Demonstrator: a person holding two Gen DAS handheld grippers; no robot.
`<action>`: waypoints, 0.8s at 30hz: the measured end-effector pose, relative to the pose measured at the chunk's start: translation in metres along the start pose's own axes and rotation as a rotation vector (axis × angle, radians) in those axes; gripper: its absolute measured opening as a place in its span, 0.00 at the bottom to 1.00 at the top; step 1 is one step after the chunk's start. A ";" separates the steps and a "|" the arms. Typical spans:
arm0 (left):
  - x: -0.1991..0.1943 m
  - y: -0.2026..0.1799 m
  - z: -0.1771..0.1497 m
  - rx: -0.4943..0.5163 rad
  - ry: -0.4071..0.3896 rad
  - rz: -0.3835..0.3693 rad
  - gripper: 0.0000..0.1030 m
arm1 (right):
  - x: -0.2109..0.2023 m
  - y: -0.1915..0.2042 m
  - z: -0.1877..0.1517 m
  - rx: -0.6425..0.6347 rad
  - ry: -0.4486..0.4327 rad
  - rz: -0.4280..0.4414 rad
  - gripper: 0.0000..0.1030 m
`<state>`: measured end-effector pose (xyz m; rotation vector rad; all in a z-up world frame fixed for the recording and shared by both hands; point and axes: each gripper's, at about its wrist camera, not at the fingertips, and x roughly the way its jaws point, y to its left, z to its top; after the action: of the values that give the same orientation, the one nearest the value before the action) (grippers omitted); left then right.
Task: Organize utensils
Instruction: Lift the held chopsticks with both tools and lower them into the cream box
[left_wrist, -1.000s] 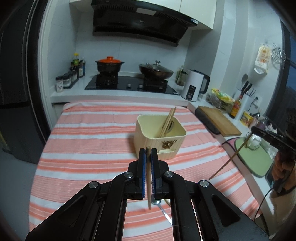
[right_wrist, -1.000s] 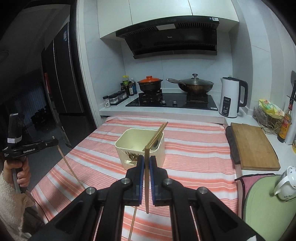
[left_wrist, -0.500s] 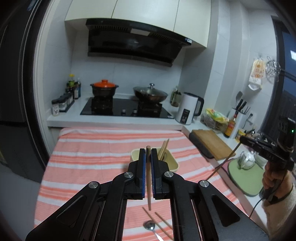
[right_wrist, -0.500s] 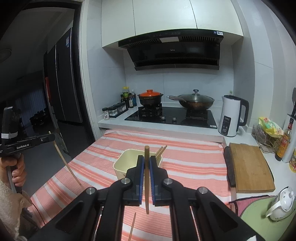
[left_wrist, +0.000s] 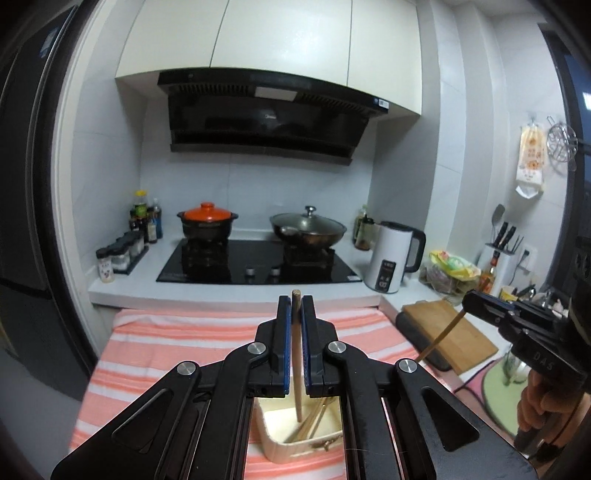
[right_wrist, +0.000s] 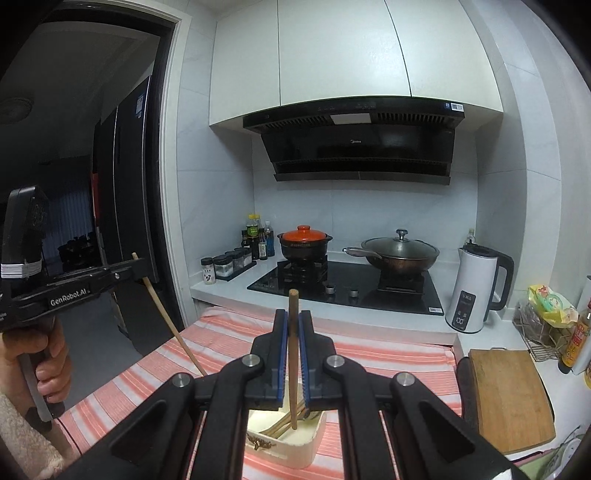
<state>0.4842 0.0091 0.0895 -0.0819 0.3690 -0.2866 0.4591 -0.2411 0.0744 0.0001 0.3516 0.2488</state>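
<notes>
At lower centre of each view, a chopstick (left_wrist: 296, 354) is clamped upright in the left tool (left_wrist: 296, 306), another chopstick (right_wrist: 293, 354) in the right tool (right_wrist: 291, 321), both above the cream box (left_wrist: 273, 439) holding chopsticks on the striped table (left_wrist: 155, 354); kettle (left_wrist: 393, 256) at right.

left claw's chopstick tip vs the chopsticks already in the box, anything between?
Nothing: in the left wrist view the held chopstick in the left claw hangs over the cream box, open air down to the chopsticks inside.

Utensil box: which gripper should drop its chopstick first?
Right, narrowly. The right gripper holds the right chopstick upright, tip over the box opening. The left gripper looks aligned in its own view, but the right view shows the left chopstick slanting over the tablecloth.
</notes>
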 end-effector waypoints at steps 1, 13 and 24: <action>0.008 0.000 -0.002 -0.007 0.016 -0.001 0.03 | 0.007 0.000 -0.003 0.001 0.002 0.000 0.06; 0.087 0.000 -0.050 -0.002 0.215 0.003 0.03 | 0.086 -0.010 -0.046 0.048 0.231 0.039 0.06; 0.123 0.000 -0.076 -0.005 0.351 0.013 0.03 | 0.126 -0.019 -0.072 0.107 0.397 0.031 0.06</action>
<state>0.5661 -0.0284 -0.0234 -0.0331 0.7186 -0.2871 0.5538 -0.2318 -0.0372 0.0619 0.7599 0.2599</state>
